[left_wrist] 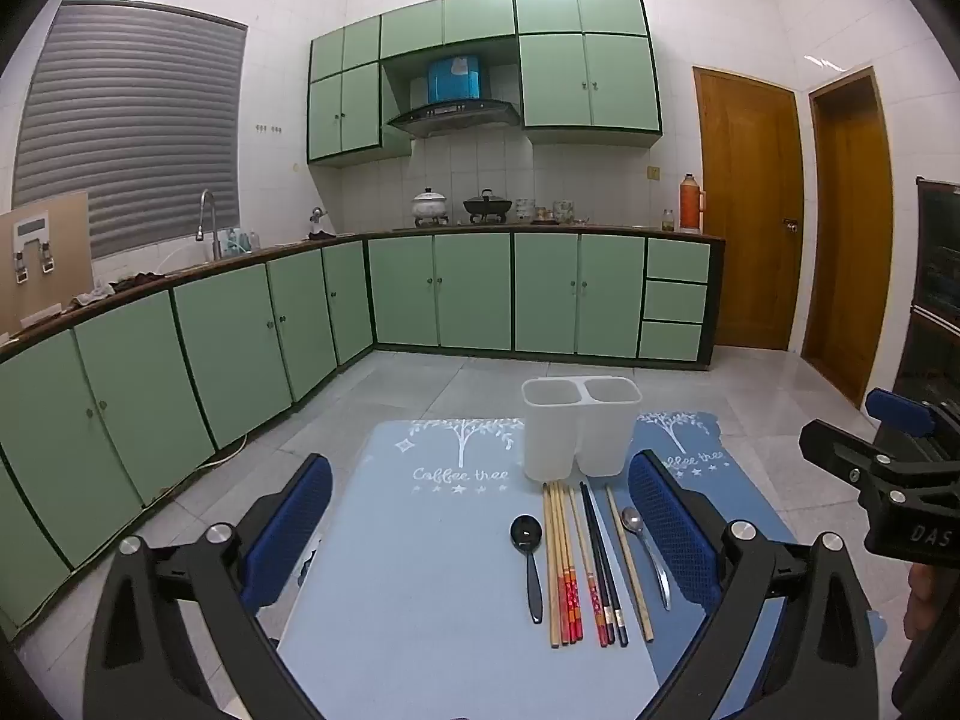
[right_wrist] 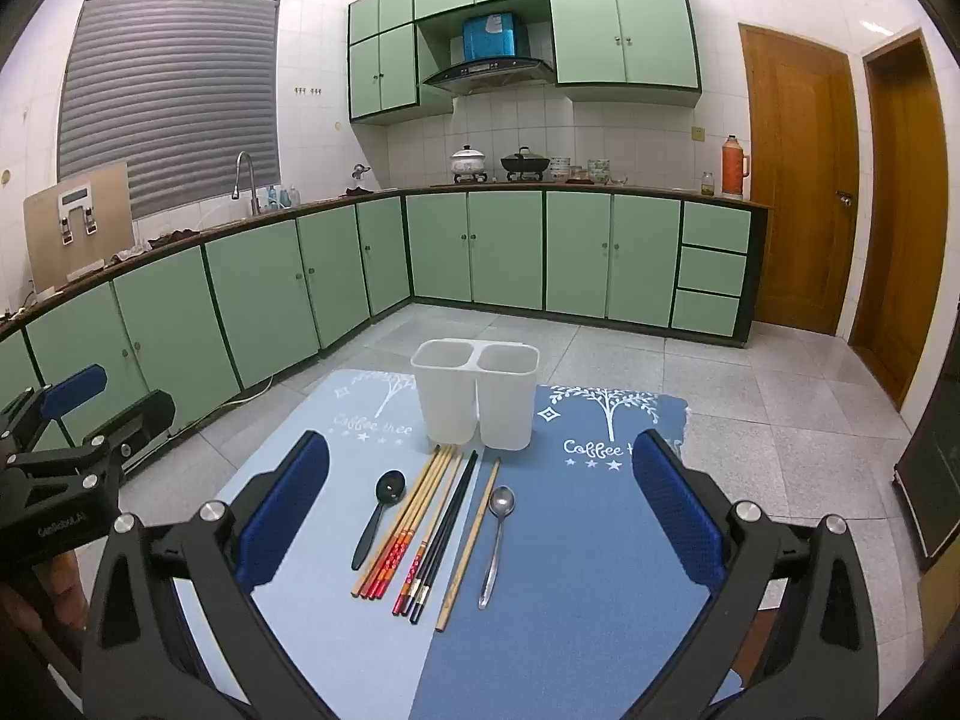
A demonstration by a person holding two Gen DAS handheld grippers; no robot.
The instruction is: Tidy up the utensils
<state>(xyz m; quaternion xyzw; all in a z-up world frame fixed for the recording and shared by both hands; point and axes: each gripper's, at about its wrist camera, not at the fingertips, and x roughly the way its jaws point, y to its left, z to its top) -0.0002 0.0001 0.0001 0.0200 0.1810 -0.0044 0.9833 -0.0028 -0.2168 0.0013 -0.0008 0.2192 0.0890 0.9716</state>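
Note:
A white two-compartment holder (left_wrist: 581, 427) (right_wrist: 475, 391) stands upright and empty at the far edge of the mats. In front of it lie a black spoon (left_wrist: 528, 552) (right_wrist: 379, 513), several wooden and black chopsticks (left_wrist: 585, 564) (right_wrist: 429, 531), and a metal spoon (left_wrist: 645, 549) (right_wrist: 495, 540), side by side. My left gripper (left_wrist: 480, 531) is open and empty, above the light mat, left of the utensils. My right gripper (right_wrist: 480, 516) is open and empty, hovering above the utensils. Each gripper shows at the edge of the other's view.
A light blue mat (left_wrist: 420, 570) (right_wrist: 318, 600) and a dark blue mat (left_wrist: 690, 450) (right_wrist: 588, 570) lie side by side under the utensils. Green kitchen cabinets (left_wrist: 240, 336) run along the left and back. Wooden doors (left_wrist: 750, 210) stand at the right.

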